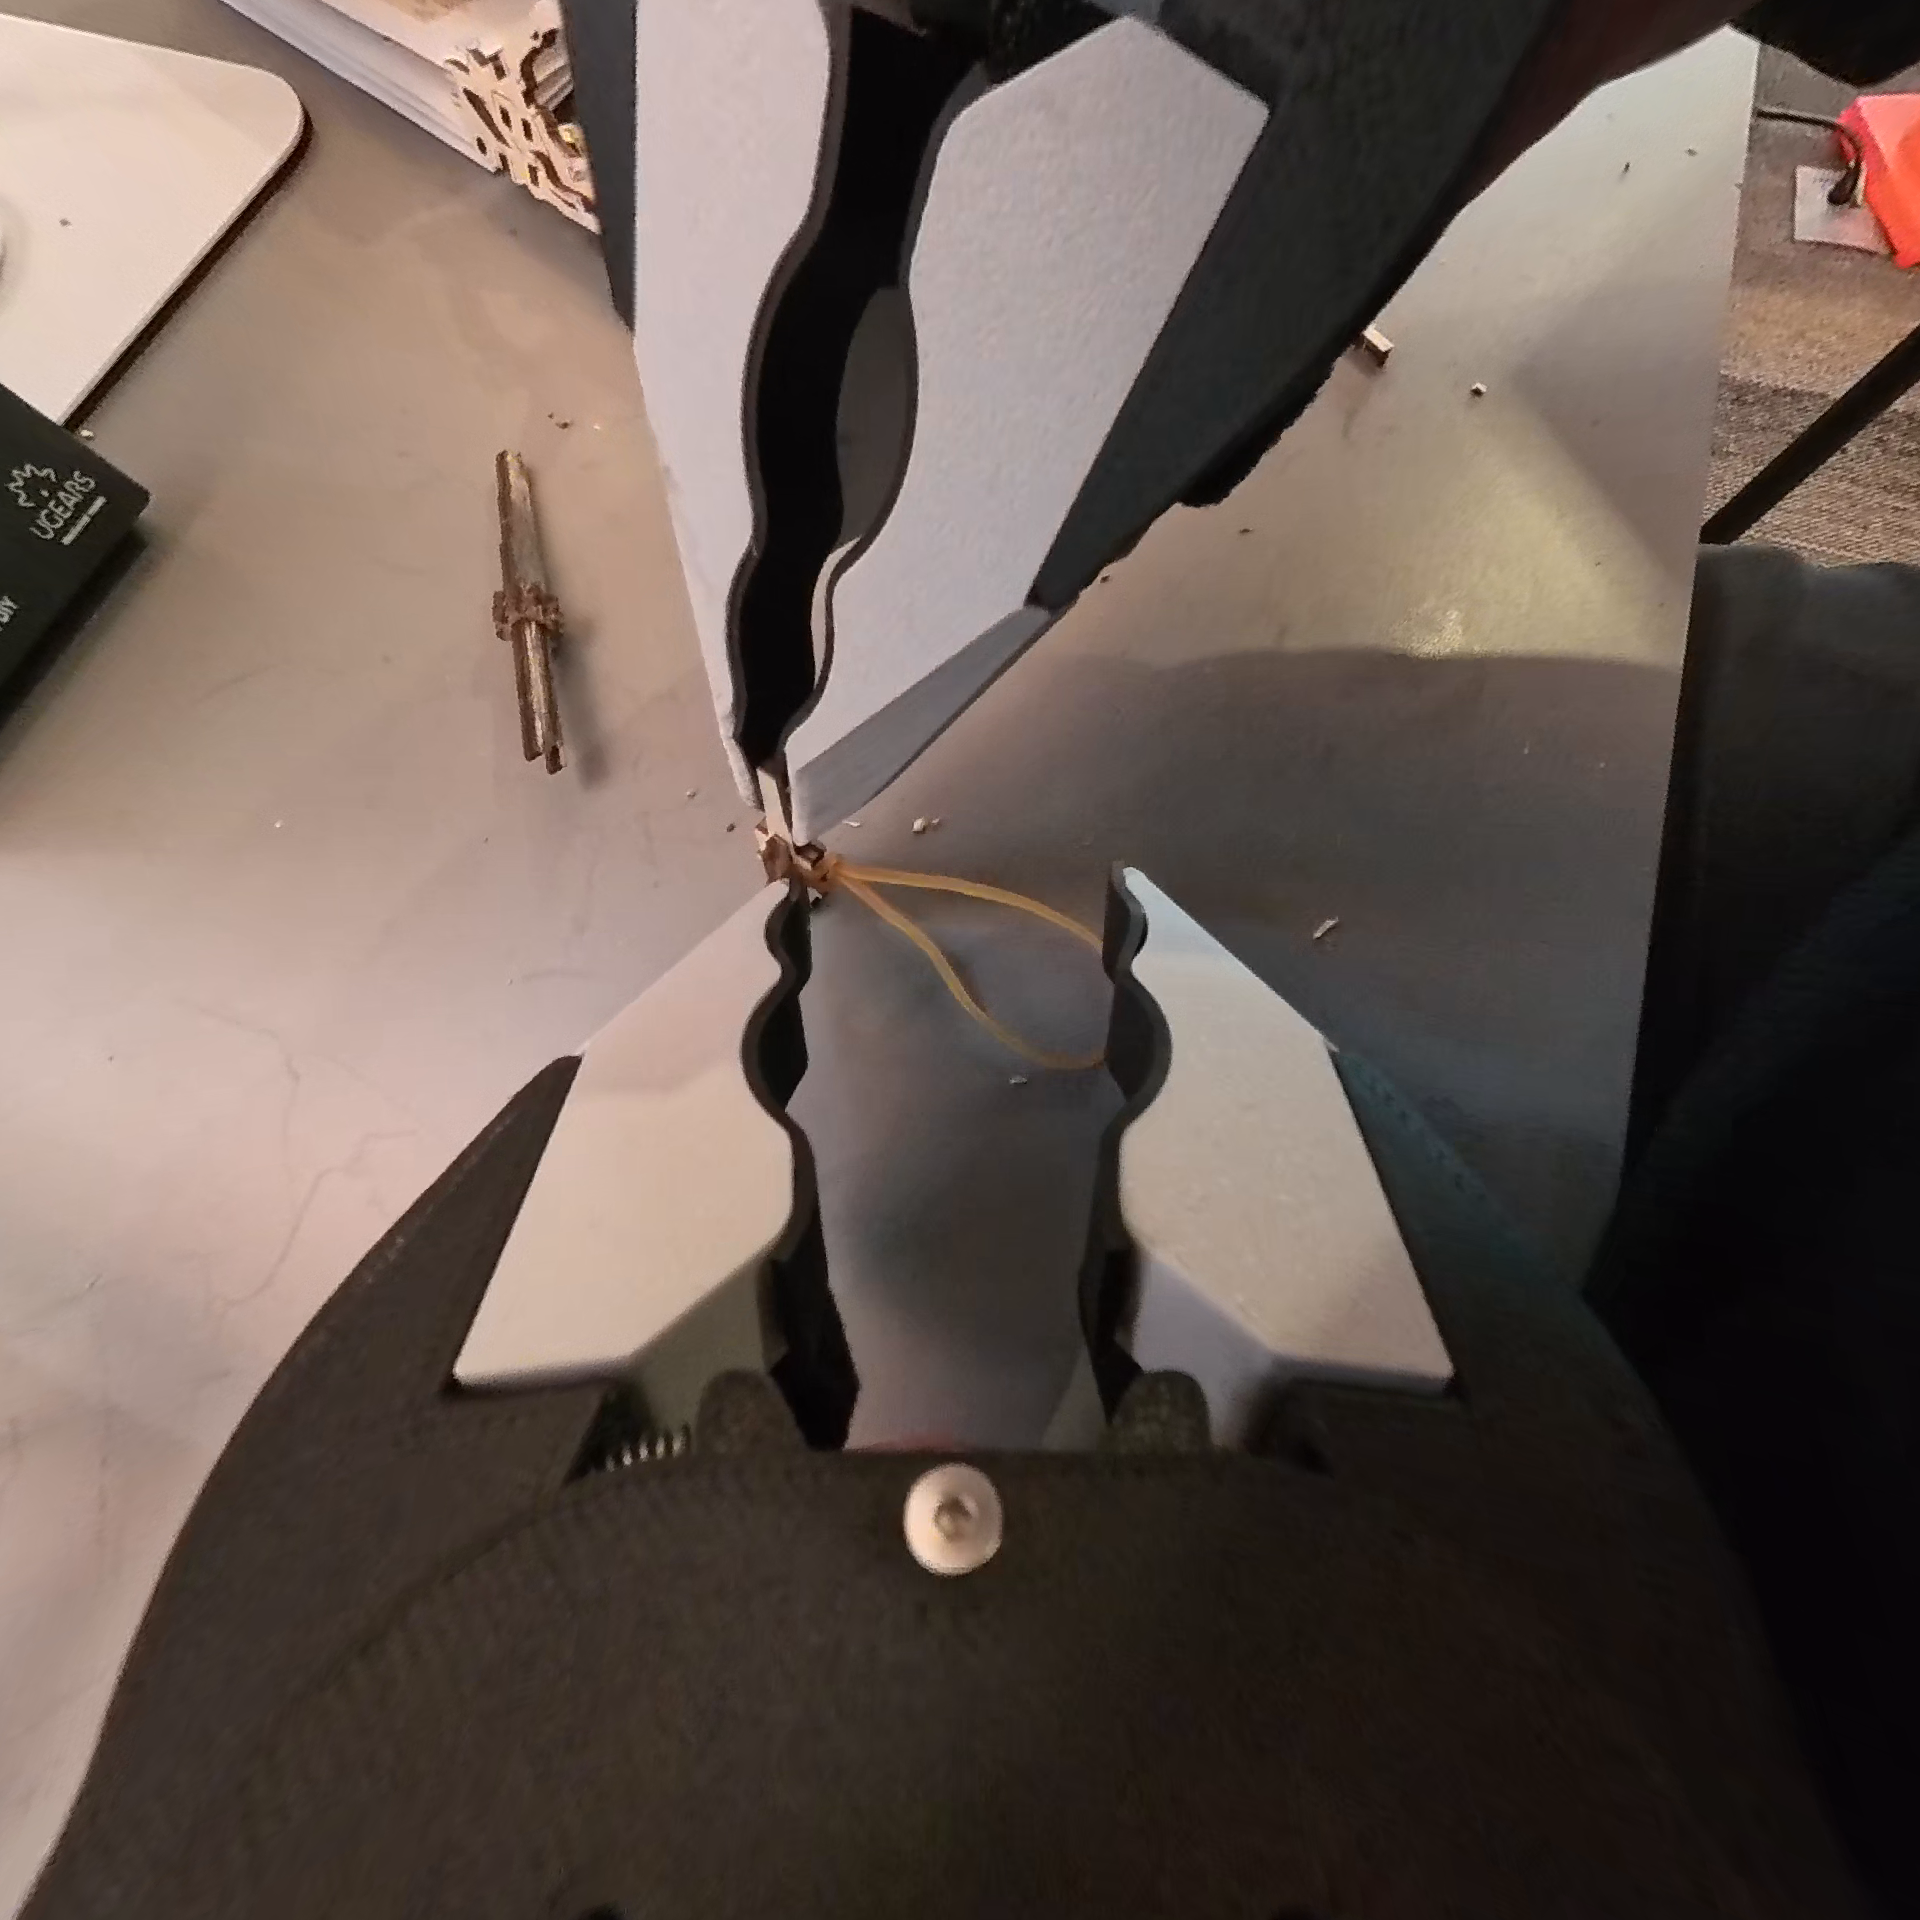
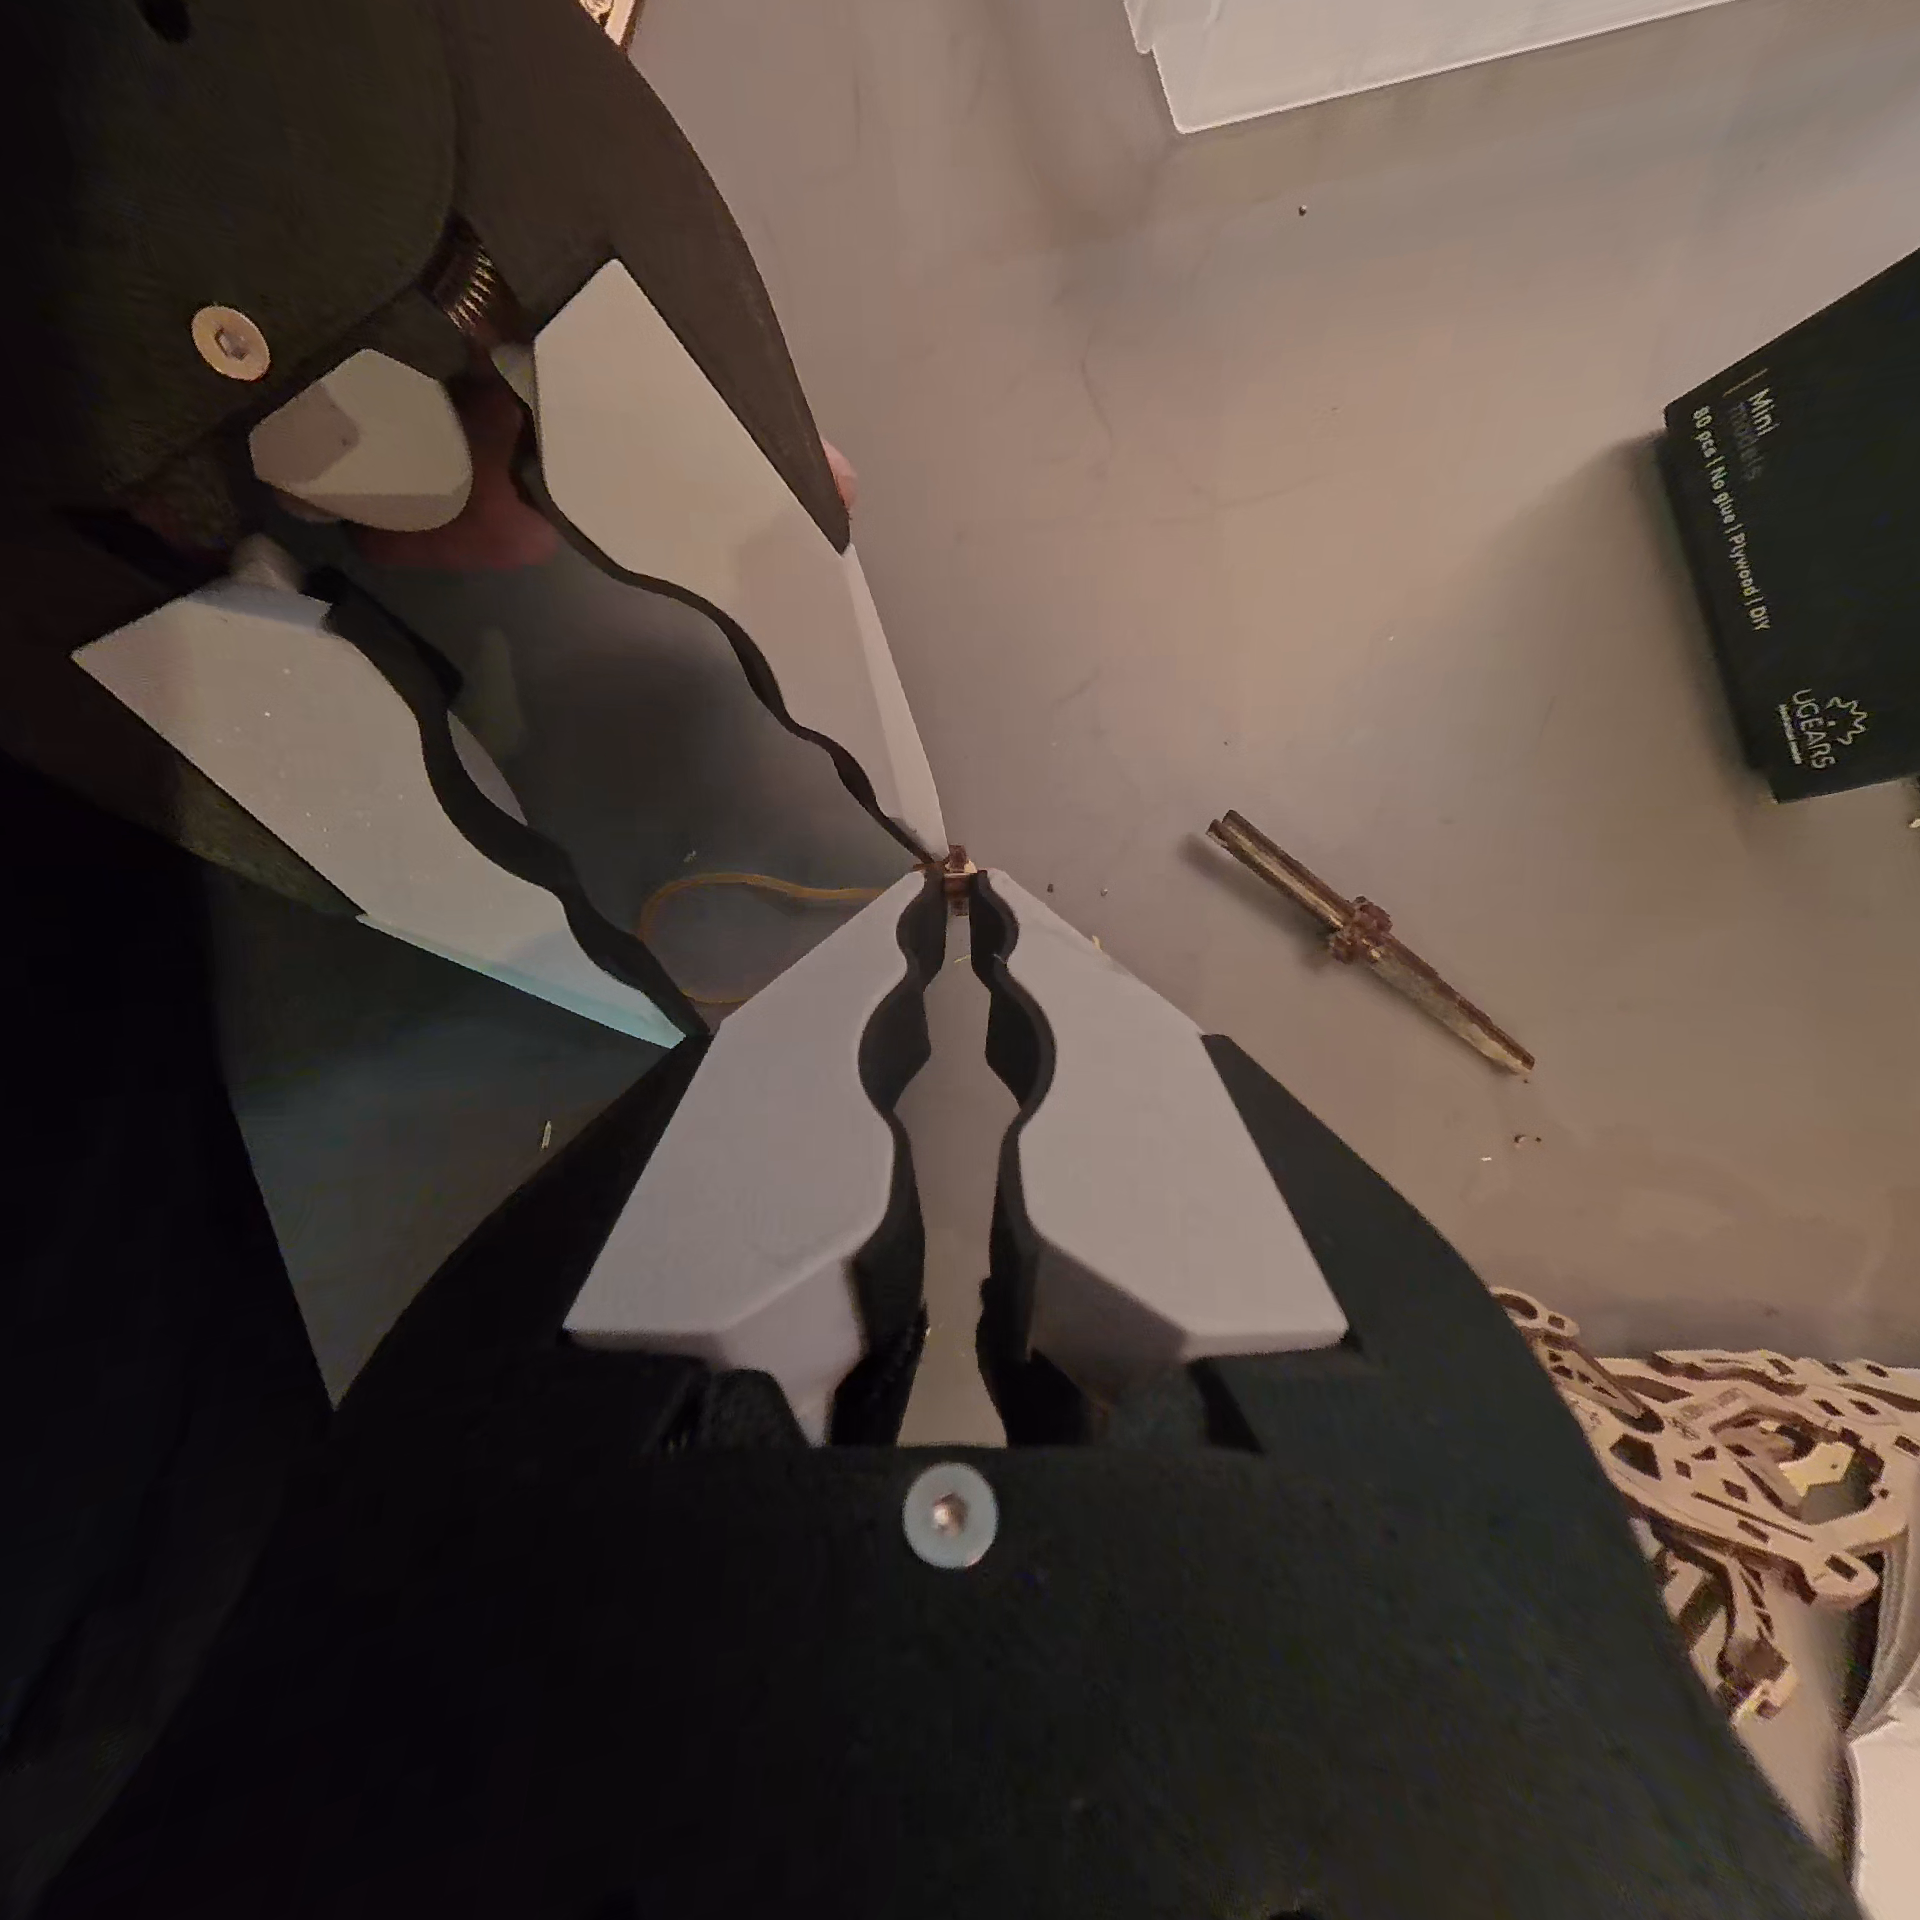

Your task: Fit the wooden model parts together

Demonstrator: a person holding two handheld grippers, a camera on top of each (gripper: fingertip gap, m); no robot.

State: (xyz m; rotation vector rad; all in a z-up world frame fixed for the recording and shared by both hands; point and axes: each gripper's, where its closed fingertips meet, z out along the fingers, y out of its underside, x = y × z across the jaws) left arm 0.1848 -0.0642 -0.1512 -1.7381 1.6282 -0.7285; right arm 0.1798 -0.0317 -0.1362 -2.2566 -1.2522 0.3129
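Two grippers point(image 1: 956, 904) point(image 2: 956, 883), one small wooden part point(image 1: 790, 857), one rubber band point(image 1: 977, 966), one axle point(image 1: 528, 613), one black box point(image 2: 1808, 582).

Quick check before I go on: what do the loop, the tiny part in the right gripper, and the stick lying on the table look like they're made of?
Loop: looks like rubber, a thin, translucent tan band lying limp.
Part: probably plywood, pale tan with dark edges, too small to be sure.
Stick: looks like wood, matte brown and dark-edged, with a small toothed collar around it.
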